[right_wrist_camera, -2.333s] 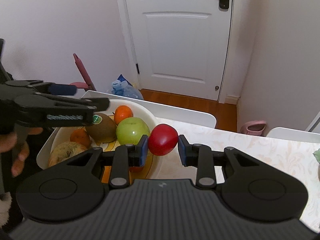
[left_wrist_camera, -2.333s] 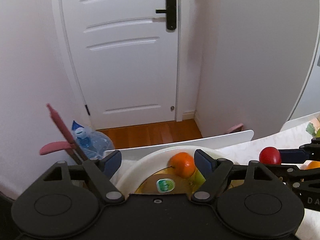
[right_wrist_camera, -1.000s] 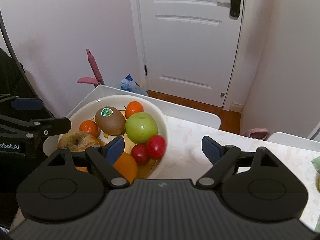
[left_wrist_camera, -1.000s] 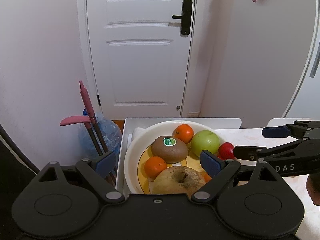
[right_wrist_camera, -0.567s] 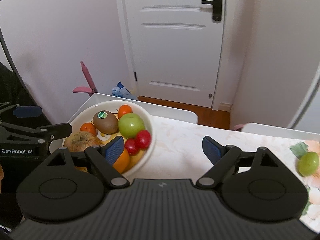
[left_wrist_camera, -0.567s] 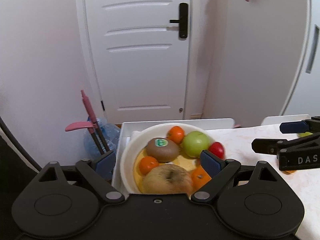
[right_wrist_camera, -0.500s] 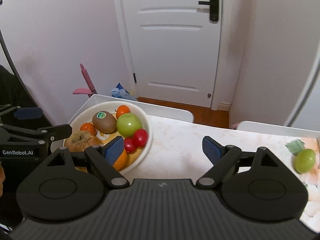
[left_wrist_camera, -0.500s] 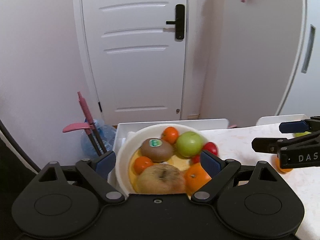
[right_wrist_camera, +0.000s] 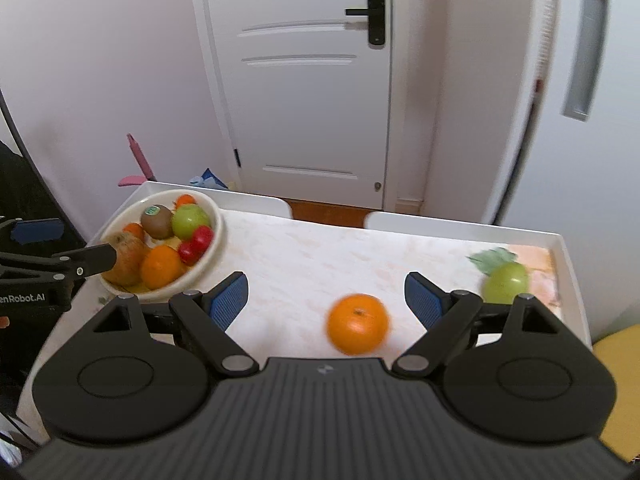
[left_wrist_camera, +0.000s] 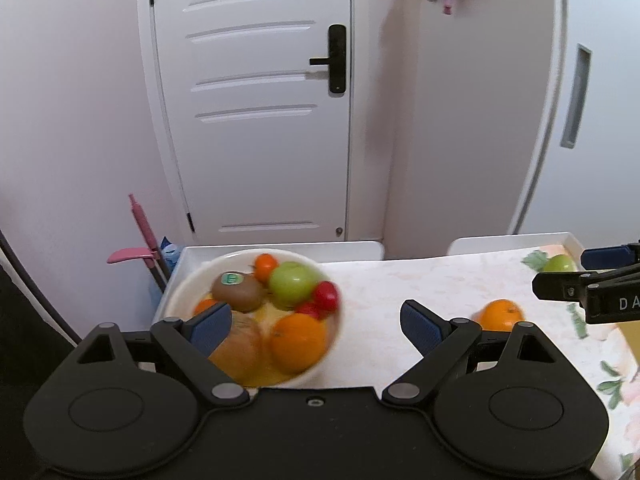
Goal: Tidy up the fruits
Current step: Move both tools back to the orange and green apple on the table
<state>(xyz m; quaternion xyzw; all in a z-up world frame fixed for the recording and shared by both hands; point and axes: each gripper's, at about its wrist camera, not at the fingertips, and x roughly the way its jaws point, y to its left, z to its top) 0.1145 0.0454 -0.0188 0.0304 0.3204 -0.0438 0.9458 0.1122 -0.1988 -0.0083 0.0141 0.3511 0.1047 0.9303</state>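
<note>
A white bowl (right_wrist_camera: 208,256) at the table's left holds a kiwi (right_wrist_camera: 157,221), a green apple (right_wrist_camera: 190,221), red fruits (right_wrist_camera: 197,242), oranges and a brown pear. The bowl also shows in the left wrist view (left_wrist_camera: 176,292). A loose orange (right_wrist_camera: 357,324) lies on the table between my right gripper's open fingers; my right gripper (right_wrist_camera: 326,298) is empty. A loose green apple (right_wrist_camera: 505,282) lies at the right. My left gripper (left_wrist_camera: 316,322) is open and empty, just above the bowl's near right side. The orange (left_wrist_camera: 500,314) and green apple (left_wrist_camera: 558,264) also show there.
The table (right_wrist_camera: 312,256) has a pale marbled cloth and a raised white rim. A white door (right_wrist_camera: 304,80) and walls stand behind. A pink tool (right_wrist_camera: 138,160) and a water bottle stand on the floor at the left. A yellow seat (right_wrist_camera: 616,384) is at the right.
My right gripper let go of the red fruit in the bowl, opened, drew back and swung right over the loose orange. My left gripper rose and pulled back from the bowl.
</note>
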